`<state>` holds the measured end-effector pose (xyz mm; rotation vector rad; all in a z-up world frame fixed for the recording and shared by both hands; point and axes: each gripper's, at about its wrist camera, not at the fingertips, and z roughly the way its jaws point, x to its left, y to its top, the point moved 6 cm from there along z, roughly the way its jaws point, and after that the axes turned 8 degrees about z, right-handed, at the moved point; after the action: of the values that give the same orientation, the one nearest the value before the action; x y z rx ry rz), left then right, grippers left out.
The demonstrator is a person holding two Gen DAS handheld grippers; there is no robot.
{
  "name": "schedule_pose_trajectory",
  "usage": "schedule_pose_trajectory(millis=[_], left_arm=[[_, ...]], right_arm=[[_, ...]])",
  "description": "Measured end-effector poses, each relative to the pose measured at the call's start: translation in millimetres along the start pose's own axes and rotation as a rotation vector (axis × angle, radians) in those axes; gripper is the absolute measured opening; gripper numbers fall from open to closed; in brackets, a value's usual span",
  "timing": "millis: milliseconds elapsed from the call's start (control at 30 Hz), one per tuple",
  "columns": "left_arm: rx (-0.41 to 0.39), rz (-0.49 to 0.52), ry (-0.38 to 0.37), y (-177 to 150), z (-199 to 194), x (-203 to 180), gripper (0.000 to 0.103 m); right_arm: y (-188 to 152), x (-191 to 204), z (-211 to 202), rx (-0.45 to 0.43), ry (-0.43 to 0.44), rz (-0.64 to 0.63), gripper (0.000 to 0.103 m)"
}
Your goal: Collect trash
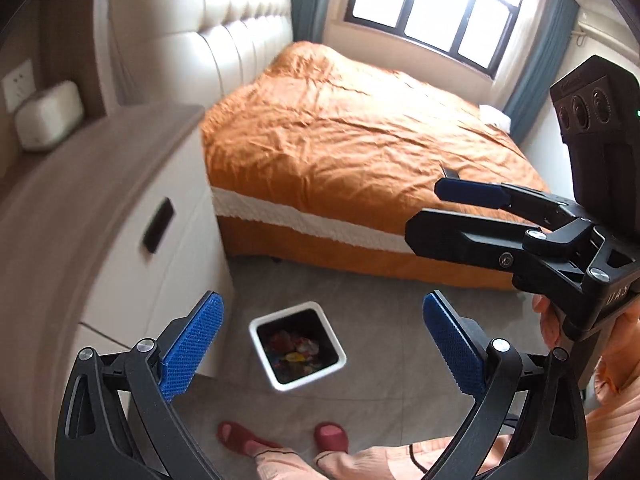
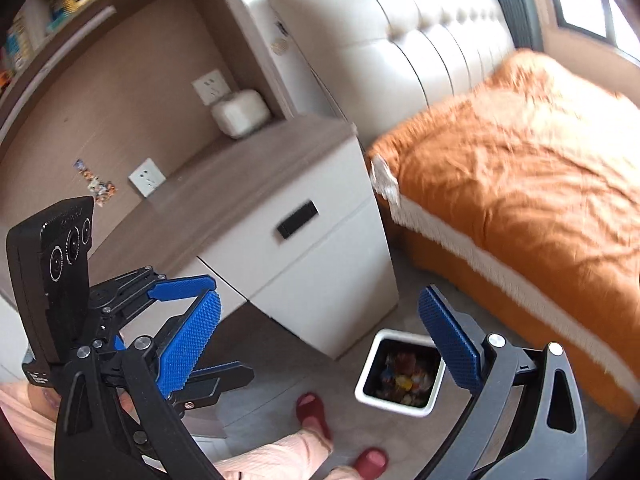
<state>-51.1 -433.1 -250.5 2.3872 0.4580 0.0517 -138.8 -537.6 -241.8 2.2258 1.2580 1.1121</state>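
Currently the trash bin [image 1: 297,346], white square rim and dark inside, sits on the grey floor [image 1: 384,360] just beside the nightstand [image 1: 120,216], holding colourful wrappers [image 1: 296,350]. Left gripper [image 1: 322,346] hangs above it, jaws apart, empty. Right gripper [image 2: 320,344] also spread wide, nothing held. Orange-covered bed [image 1: 352,132] behind; red slippers [image 1: 332,436] below.
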Motion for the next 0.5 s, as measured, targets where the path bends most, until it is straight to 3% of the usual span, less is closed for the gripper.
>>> schedule_pose_trajectory(millis=[200,500], left_arm=[[-0.079,-0.027,0.110,14.8,-49.9,-1.2,0.098],[-0.217,-0.116,0.240,30.0,-111.7,20.2,0.098]], right_arm=[[24.7,35.3,-27.5,-0.084,0.088,-0.094,0.099],[46.1,94.4,-40.8,-0.098,0.138,-0.268,0.099]])
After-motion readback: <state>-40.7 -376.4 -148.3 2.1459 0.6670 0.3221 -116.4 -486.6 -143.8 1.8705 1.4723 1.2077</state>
